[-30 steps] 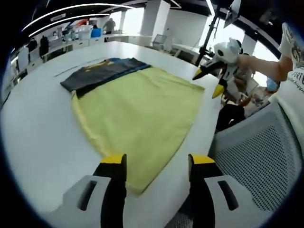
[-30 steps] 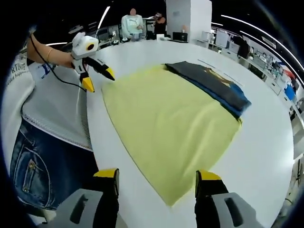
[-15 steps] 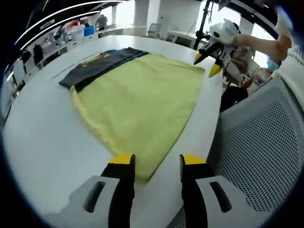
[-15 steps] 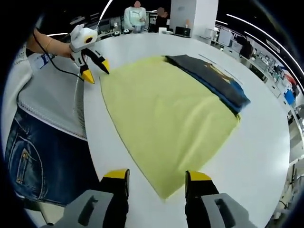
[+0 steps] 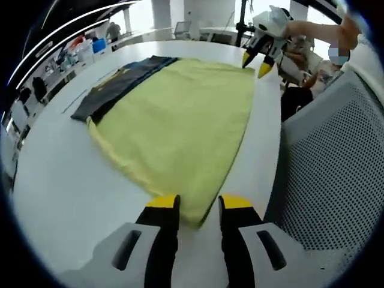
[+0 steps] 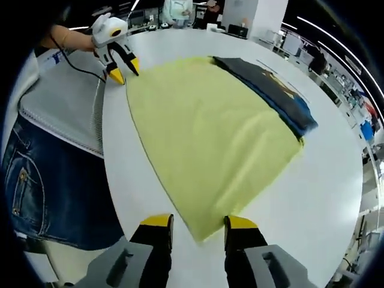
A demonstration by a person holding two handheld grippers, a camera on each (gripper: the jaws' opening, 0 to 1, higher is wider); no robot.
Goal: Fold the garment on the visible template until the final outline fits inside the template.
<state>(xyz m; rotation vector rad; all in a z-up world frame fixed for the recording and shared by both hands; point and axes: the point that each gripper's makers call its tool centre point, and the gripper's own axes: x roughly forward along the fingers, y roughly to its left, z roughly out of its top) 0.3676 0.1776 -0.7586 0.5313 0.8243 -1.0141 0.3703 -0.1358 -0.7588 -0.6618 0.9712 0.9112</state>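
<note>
White table point(image 5: 54, 180) in an open office; both grippers' jaws stand apart around the yellow garment's point(image 5: 180, 114) corners, left gripper point(image 5: 198, 204), right gripper point(image 6: 198, 223).

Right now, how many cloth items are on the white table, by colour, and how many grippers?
Yellow cloth: 1
Dark folded garment: 1
Grippers: 2, left gripper and right gripper
Total: 4
</note>
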